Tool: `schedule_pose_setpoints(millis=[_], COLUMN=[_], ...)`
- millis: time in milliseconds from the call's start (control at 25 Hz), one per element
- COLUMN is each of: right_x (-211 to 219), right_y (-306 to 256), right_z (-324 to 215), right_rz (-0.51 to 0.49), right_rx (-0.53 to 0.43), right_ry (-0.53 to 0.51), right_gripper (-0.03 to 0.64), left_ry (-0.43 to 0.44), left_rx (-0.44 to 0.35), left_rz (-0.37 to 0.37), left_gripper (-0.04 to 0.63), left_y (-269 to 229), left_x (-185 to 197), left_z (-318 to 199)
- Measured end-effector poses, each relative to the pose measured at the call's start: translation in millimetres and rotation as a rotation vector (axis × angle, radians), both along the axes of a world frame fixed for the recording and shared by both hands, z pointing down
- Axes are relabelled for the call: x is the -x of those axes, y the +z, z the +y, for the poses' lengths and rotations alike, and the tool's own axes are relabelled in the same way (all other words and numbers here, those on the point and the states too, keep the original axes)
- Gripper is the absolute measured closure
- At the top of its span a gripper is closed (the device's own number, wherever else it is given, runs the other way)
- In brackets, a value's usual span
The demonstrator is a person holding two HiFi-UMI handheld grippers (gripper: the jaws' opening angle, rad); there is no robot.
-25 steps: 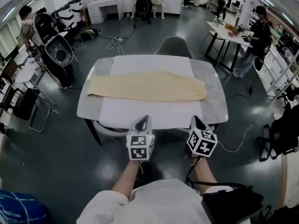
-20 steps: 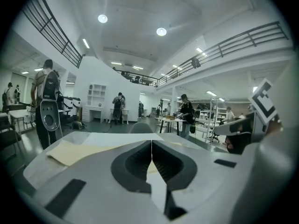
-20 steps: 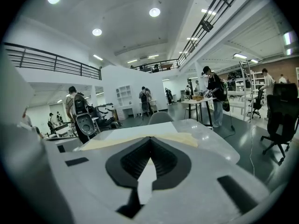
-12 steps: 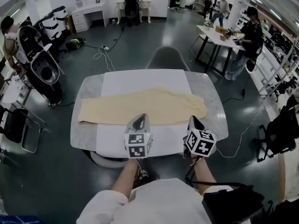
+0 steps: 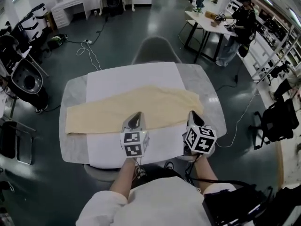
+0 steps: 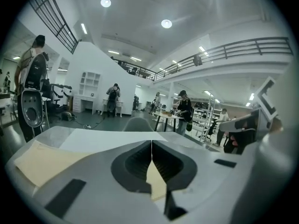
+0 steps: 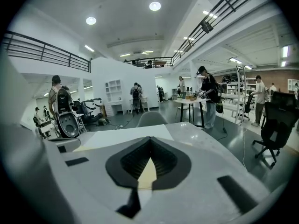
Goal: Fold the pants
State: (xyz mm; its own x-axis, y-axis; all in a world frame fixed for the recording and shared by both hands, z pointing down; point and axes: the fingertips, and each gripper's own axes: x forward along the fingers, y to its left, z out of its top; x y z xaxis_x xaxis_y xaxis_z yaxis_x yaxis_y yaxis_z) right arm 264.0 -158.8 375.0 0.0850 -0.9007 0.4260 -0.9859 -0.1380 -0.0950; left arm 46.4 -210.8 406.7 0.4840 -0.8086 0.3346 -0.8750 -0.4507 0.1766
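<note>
The cream pants lie flat and lengthwise across a white sheet on the grey table. My left gripper hovers over the pants' near edge around the middle, jaws shut with nothing between them. My right gripper is near the pants' right end, also shut and empty. In the left gripper view the shut left gripper points across the table, with the pants spreading off to the left. In the right gripper view the right gripper is shut, and a sliver of the pants shows below it.
A grey chair stands tucked in at the table's far side. A person works at another table at the back right. An office chair is to the right, a folding chair to the left, and cables lie on the floor.
The view has come closer to the table. Both grippers have moved forward from short of the near edge to over the pants' near side, still shut.
</note>
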Motion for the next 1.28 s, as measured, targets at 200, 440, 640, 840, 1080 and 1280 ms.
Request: schedule_pose_setpoints(millis=[200, 440, 640, 840, 1080, 1280], right_x=[-19, -67, -120, -189, -226, -243], right_y=[12, 26, 44, 70, 110, 148], right_z=[-15, -3, 24, 53, 41, 11], right_rz=[-0.011, -0.015, -0.018, -0.036, -0.087, -0.126], right_rx=[0.019, 0.044, 0.074, 0.122, 0.172, 0.209], right_ry=[-0.014, 0.048, 0.162, 0.246, 0.213, 0.113], right_gripper=[0.624, 0.624, 0.624, 0.624, 0.624, 0.623], left_ry=[-0.008, 0.062, 0.171, 0.28, 0.29, 0.225], left_rx=[0.02, 0.013, 0.052, 0.085, 0.106, 0.133], left_rz=[-0.012, -0.027, -0.032, -0.051, -0.116, -0.168], left_gripper=[0.586, 0.586, 0.586, 0.586, 0.586, 0.586], left_y=[7, 12, 36, 61, 89, 119], left_x=[-21, -71, -130, -212, -255, -261], left_z=[-15, -21, -16, 2, -1, -14])
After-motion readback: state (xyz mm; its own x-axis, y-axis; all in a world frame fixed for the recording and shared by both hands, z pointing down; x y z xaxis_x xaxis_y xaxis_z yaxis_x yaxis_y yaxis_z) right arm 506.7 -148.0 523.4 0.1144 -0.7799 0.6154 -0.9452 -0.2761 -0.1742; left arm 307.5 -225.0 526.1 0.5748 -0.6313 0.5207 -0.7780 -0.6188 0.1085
